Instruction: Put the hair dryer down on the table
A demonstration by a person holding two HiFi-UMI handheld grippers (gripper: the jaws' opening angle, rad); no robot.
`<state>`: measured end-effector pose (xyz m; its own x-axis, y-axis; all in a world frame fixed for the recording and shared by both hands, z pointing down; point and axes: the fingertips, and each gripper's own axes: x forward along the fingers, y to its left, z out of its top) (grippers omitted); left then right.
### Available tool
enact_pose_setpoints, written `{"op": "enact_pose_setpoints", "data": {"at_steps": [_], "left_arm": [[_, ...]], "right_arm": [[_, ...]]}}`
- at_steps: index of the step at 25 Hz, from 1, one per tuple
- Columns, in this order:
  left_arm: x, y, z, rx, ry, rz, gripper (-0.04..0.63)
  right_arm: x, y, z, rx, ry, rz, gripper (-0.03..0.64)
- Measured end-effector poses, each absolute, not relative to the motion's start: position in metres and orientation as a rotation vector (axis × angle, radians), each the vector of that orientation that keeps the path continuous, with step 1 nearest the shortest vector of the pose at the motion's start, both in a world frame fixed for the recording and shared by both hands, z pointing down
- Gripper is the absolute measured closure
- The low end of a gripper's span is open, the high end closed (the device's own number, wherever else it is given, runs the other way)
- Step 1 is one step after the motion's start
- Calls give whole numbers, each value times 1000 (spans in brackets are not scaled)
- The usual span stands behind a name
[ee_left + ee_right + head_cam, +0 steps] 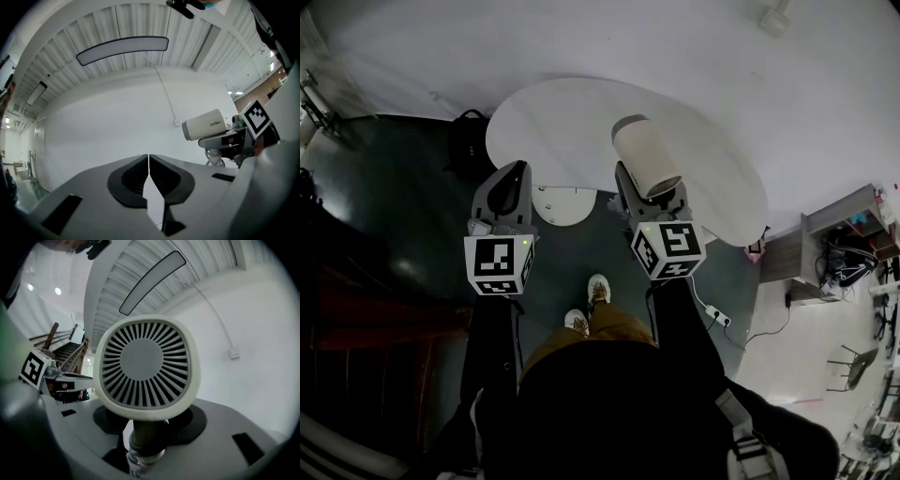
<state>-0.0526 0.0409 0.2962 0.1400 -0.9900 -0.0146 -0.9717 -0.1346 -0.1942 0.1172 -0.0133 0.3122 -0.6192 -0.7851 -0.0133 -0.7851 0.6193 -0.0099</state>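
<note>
**Inspector:** Left side first.

**Assistant:** Left gripper: the fingers are pressed together with nothing between them. Only a white wall lies ahead of the tips. I judge that it takes no part in this step.

**Inspector:** And the right?

**Assistant:** Right gripper: the fingers pinch the dark handle of the hair dryer. Its cream body stands above the fingertips, grille facing back along them. In the head view the dryer is over the near edge of the table, which lies below the fingers.

**Inspector:** Step in hand?

**Assistant:** Set-down not yet made. The next move calls for lowering the dryer until it rests on the top, in from the edge, then spreading the fingers.
</note>
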Motion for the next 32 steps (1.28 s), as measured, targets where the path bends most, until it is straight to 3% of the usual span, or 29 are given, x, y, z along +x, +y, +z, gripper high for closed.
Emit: {"op": "enact_pose_setpoints", "data": {"at_steps": [17, 32], "left_arm": [[-95, -18, 305, -2205, 1998, -191, 574], [-164, -117, 324, -2128, 2101, -252, 574]], "right_arm": [[80, -91, 313, -1304, 2793, -7, 402], [-16, -202, 339, -1101, 2902, -59, 402]]}}
